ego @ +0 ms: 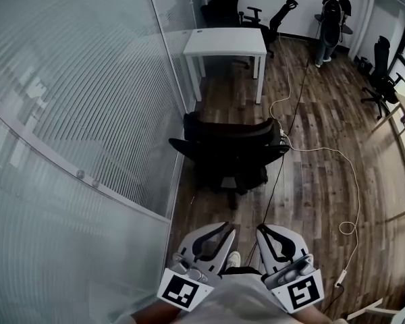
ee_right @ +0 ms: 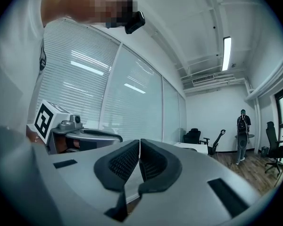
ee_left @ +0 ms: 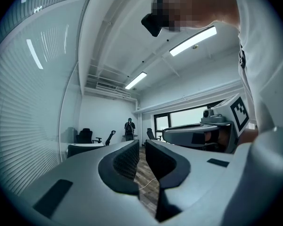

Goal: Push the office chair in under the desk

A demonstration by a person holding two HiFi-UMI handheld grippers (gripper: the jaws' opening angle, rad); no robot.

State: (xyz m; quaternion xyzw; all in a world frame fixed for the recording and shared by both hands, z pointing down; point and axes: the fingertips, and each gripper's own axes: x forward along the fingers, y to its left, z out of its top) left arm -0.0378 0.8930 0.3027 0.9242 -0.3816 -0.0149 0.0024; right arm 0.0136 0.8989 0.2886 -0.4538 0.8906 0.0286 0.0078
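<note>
Wood-floored office: chair [ego: 231, 150] apart from desk [ego: 226, 42]; left tool [ee_left: 142, 147] ajar, right tool [ee_right: 139, 147] clenched.

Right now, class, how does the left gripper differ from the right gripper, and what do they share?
The left gripper has its fingers a little apart; the right gripper has its fingers shut together. The left gripper is nearer the glass wall; the right gripper is nearer the open floor. Both are empty and point toward the black chair.

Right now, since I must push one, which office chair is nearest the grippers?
The black office chair straight ahead, before the white desk; the other chairs stand beyond the desk or far right.
</note>
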